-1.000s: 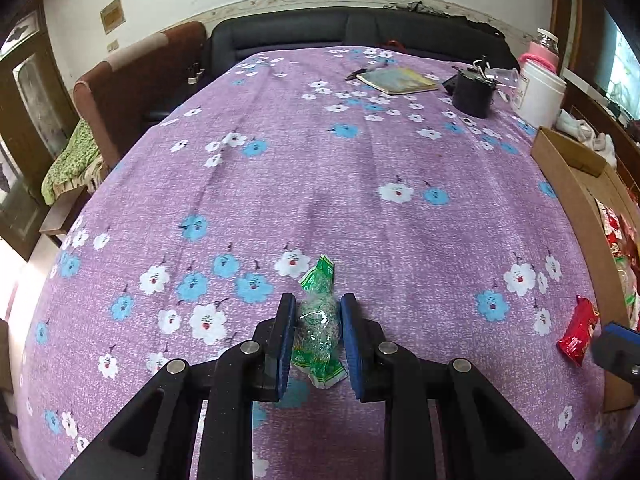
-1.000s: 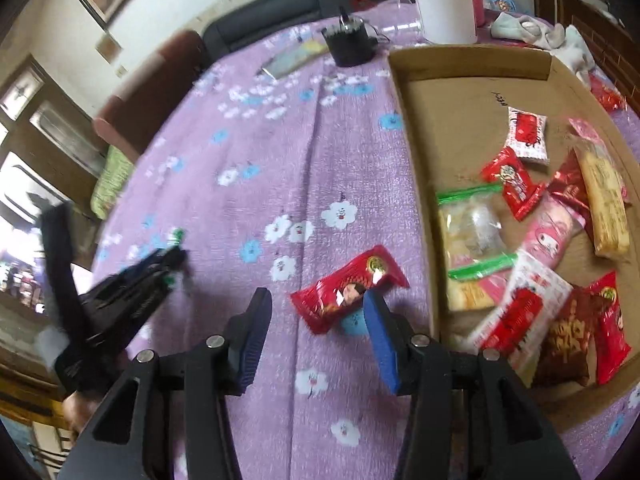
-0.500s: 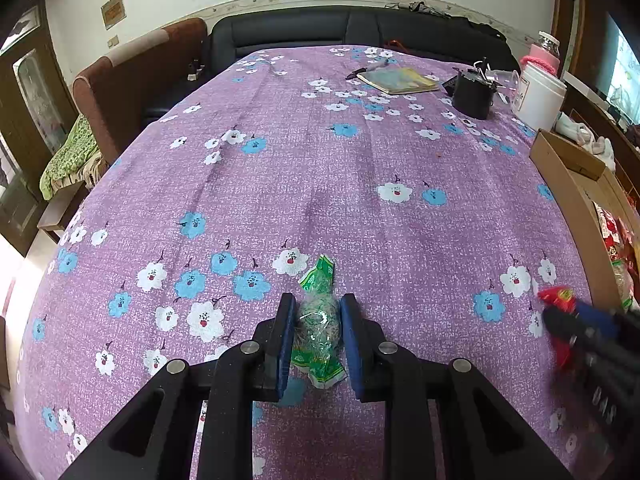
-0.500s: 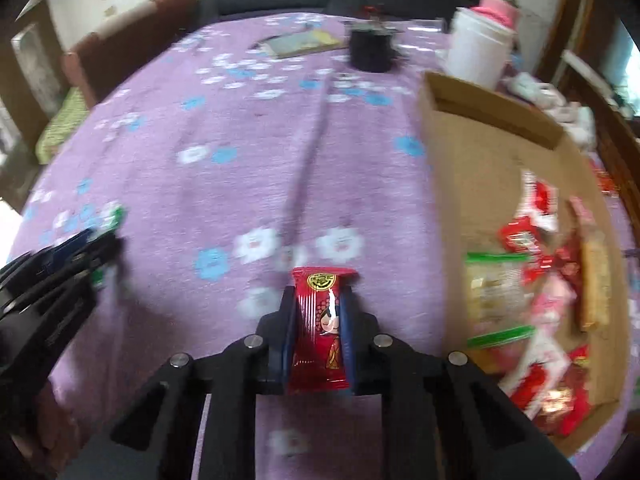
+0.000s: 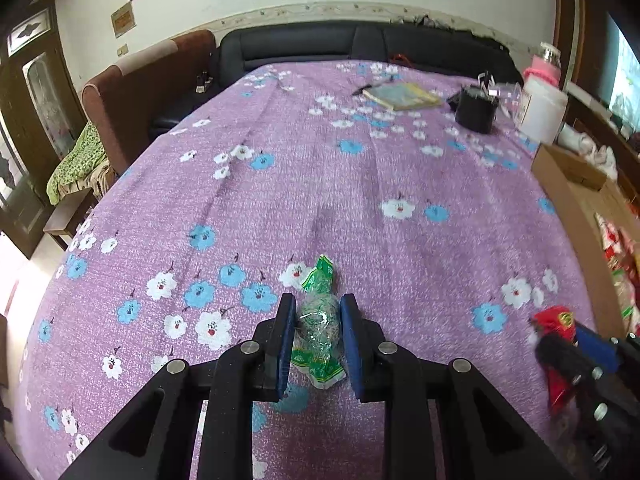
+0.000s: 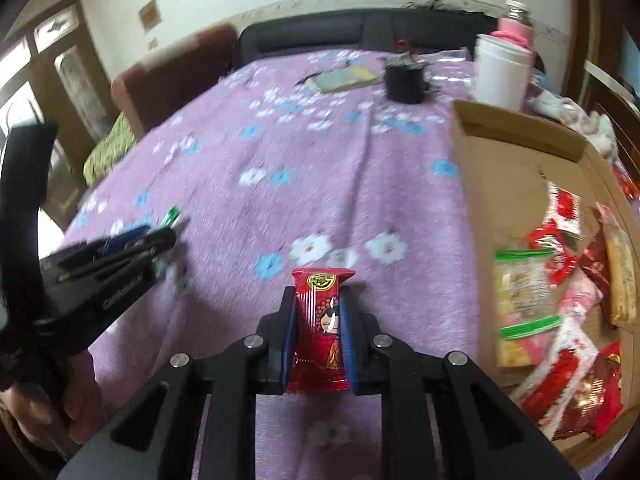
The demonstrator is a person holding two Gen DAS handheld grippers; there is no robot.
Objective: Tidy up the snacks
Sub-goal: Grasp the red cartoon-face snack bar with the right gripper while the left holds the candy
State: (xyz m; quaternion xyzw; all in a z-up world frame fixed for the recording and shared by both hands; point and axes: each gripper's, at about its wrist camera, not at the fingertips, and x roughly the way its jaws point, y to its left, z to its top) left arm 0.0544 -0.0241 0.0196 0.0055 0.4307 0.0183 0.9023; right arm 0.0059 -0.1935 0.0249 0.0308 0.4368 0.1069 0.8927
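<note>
My left gripper (image 5: pixel 318 316) is shut on a green snack packet (image 5: pixel 319 322) just above the purple flowered tablecloth (image 5: pixel 320 184). My right gripper (image 6: pixel 319 304) is shut on a red snack packet (image 6: pixel 320 328) and holds it off the cloth. The right gripper with the red packet (image 5: pixel 554 322) shows at the lower right of the left wrist view. The left gripper (image 6: pixel 160 236) with the green packet tip (image 6: pixel 171 216) shows at the left of the right wrist view. A cardboard box (image 6: pixel 516 168) with several snack packets (image 6: pixel 560 280) lies to the right.
At the table's far end stand a black cup (image 5: pixel 476 110), a white tub (image 5: pixel 540 112) with a pink-lidded jar behind it, and a book (image 5: pixel 404 96). A brown armchair (image 5: pixel 132 92) and a dark sofa (image 5: pixel 360 44) border the table.
My right gripper closed on the red packet and lifted it from the cloth, swinging to face down the table. My left gripper stayed shut on the green packet, rising slightly.
</note>
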